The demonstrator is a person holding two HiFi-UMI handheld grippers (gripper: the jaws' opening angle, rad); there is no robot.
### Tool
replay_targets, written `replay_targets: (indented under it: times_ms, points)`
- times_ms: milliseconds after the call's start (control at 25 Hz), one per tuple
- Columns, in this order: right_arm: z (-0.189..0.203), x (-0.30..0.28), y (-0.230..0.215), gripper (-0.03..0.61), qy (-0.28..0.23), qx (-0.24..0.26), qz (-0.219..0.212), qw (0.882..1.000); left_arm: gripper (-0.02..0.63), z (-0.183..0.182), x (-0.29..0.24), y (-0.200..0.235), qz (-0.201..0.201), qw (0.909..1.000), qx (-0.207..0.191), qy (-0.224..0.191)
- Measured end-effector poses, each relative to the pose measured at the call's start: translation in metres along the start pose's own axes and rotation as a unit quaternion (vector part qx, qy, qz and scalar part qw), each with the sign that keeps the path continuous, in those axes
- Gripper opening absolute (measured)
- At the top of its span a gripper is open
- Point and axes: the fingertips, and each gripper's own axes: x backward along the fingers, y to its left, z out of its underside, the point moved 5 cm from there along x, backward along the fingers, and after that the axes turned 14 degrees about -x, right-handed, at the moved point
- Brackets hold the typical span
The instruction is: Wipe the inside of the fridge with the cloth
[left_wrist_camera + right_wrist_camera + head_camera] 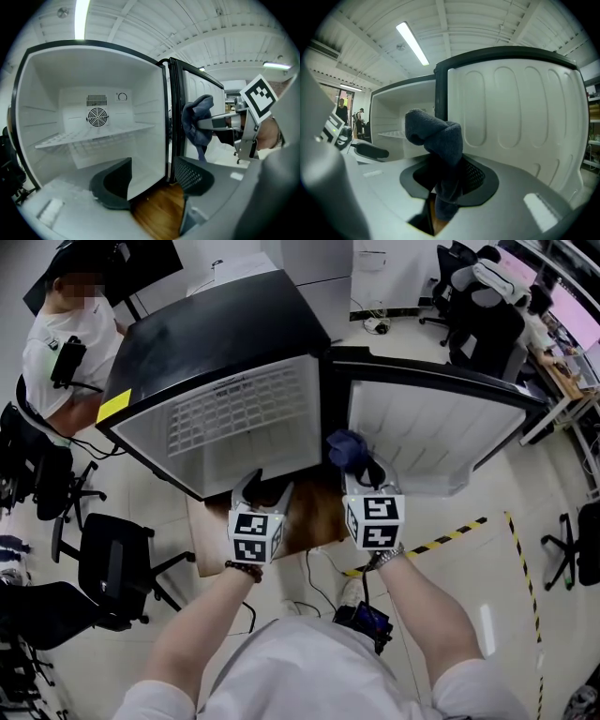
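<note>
With the fridge (150, 103) open, wiping seems unstarted: the right hand-held gripper (445, 183) pinches the dark cloth (439, 135) just outside the fridge's mouth, while the left hand-held gripper (151, 180) gapes empty before it.

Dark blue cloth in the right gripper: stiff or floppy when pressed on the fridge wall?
Likely floppy: the dark blue fleecy cloth folds over above the right gripper and a tail hangs below. Probably light and grippy: one pinch holds the whole bunch. Against the white fridge wall it should squash flat, not push back.
</note>
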Motion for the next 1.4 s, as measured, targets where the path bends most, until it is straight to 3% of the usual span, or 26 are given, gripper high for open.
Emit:
replay_targets:
  times_ms: [560, 1000, 1400]
  points:
    - [-0.001, -0.004, -0.032, 0.104, 0.006, -0.009, 0.012, 1.0, 0.285, -0.013, -0.013, -0.015, 0.005, 1.0, -0.008, -0.002]
    - [-0.003, 0.01, -0.079, 0.104, 0.004, -0.007, 0.052, 0.999, 0.285, -0.021, -0.024, -0.028, 0.01, 0.9999, -0.007, -0.003]
    - [-0.014, 0.043, -0.14, 0.104, -0.009, -0.008, 0.115, 0.993, 0.285, -0.033, -0.037, -0.052, 0.029, 0.9995, -0.007, -0.012]
